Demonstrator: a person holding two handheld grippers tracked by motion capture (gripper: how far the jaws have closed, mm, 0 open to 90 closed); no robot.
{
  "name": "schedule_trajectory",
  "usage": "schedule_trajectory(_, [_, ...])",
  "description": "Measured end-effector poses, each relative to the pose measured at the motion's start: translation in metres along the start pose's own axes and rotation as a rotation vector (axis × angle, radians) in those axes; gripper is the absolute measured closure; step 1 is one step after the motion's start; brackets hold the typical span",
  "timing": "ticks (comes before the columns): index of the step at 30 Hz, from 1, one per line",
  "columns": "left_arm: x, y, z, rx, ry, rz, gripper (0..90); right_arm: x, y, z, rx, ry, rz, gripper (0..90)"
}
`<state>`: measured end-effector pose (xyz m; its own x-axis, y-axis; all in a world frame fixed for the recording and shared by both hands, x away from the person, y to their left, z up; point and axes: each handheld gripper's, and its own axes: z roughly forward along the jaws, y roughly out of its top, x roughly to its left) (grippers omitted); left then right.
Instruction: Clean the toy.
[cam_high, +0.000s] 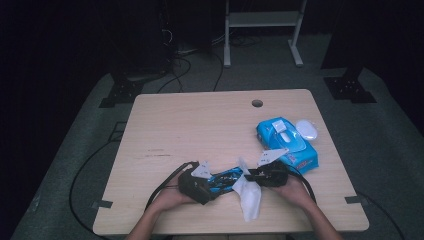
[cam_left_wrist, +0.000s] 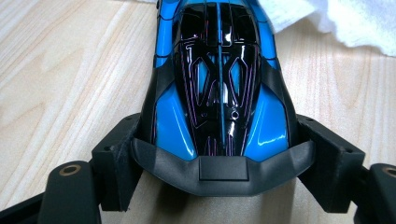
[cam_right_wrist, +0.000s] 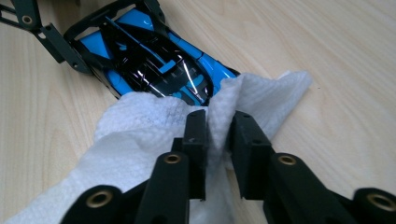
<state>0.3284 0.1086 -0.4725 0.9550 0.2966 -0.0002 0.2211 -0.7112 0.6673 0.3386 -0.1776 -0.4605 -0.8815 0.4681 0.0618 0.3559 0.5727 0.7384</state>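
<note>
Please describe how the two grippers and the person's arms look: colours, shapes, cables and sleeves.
Both the left gripper and the right gripper are black, each topped by a grey three-cornered plate. Their jaws are blocky black pads on arms with brass-coloured rivets. A black cable trails from each. The forearms are bare, with no sleeves.

My two hand-held grippers are matte black plastic, blocky-jawed, with brass-ringed screw holes along the linkages. The left gripper (cam_high: 196, 184) and right gripper (cam_high: 265, 176) each carry a grey three-cornered top plate and trail a black cable. Forearms are bare.
</note>
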Motion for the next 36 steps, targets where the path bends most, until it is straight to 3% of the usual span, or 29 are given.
schedule_trajectory(6, [0.0, 0.0, 0.0, 0.0, 0.0, 0.004, 23.6, -0.003, -0.001, 0.0, 0.014, -0.022, 0.025, 83.1])
schedule_trajectory(8, [0.0, 0.001, 0.002, -0.006, 0.002, 0.001, 23.6, 0.001, 0.003, 0.002, -0.009, 0.003, 0.028, 83.4])
schedule_trajectory(12, [0.0, 0.001, 0.001, -0.002, 0.002, 0.003, 23.6, 0.012, 0.012, 0.011, -0.016, 0.019, -0.016, 83.4])
schedule_trajectory(16, [0.0, 0.001, 0.001, -0.002, 0.004, 0.005, 23.7, 0.004, 0.006, 0.006, -0.009, 0.017, 0.003, 84.0])
schedule_trajectory(19, [0.0, 0.0, 0.001, -0.001, 0.002, 0.009, 23.7, -0.005, -0.003, 0.0, 0.014, -0.028, 0.044, 83.9])
schedule_trajectory(22, [0.0, 0.0, 0.001, -0.001, 0.001, 0.01, 23.7, -0.003, -0.006, -0.001, 0.007, -0.023, 0.053, 84.2])
schedule_trajectory(25, [0.0, 0.001, 0.001, -0.001, 0.003, 0.009, 23.7, 0.003, -0.001, 0.0, -0.022, 0.027, 0.042, 84.1])
schedule_trajectory(27, [0.0, 0.0, 0.001, -0.002, 0.003, 0.007, 23.7, 0.007, 0.002, 0.001, -0.016, 0.011, 0.017, 84.1])
schedule_trajectory(30, [0.0, 0.0, 0.001, -0.002, 0.004, 0.005, 23.7, 0.001, 0.0, 0.001, 0.001, -0.002, 0.033, 84.1])
schedule_trajectory(33, [0.0, 0.0, 0.001, 0.0, 0.005, 0.009, 23.7, -0.008, -0.007, -0.001, 0.0, 0.003, 0.084, 84.1])
schedule_trajectory(36, [0.0, 0.0, 0.001, 0.0, 0.003, 0.01, 23.7, -0.008, -0.011, -0.001, 0.024, -0.002, 0.085, 84.1])
